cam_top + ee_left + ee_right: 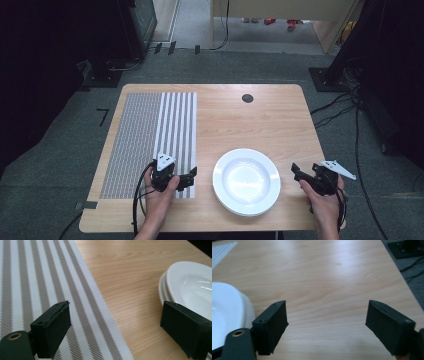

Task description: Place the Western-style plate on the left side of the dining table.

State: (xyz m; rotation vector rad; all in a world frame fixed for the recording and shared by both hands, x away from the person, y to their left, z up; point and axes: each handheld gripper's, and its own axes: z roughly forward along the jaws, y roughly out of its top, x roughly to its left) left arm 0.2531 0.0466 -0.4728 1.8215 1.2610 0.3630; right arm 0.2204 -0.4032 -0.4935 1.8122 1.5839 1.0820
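White plates (246, 181) sat stacked mid-table. Left gripper (186, 179) flanked them over the striped mat (150, 135), right gripper (299, 174) opposite; both jaws stood apart, empty.

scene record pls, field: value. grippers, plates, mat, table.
left gripper: open, holding nothing, over the near right edge of the mat, jaws toward the plates
right gripper: open, holding nothing, over bare wood right of the plates
plates: white, stacked, near middle of the table; the left gripper view shows at least two rims, exact count unclear
mat: striped grey and white, flat on the left part of the table
table: light wood, dark round hole near the far edge
contact: neither gripper touches the plates
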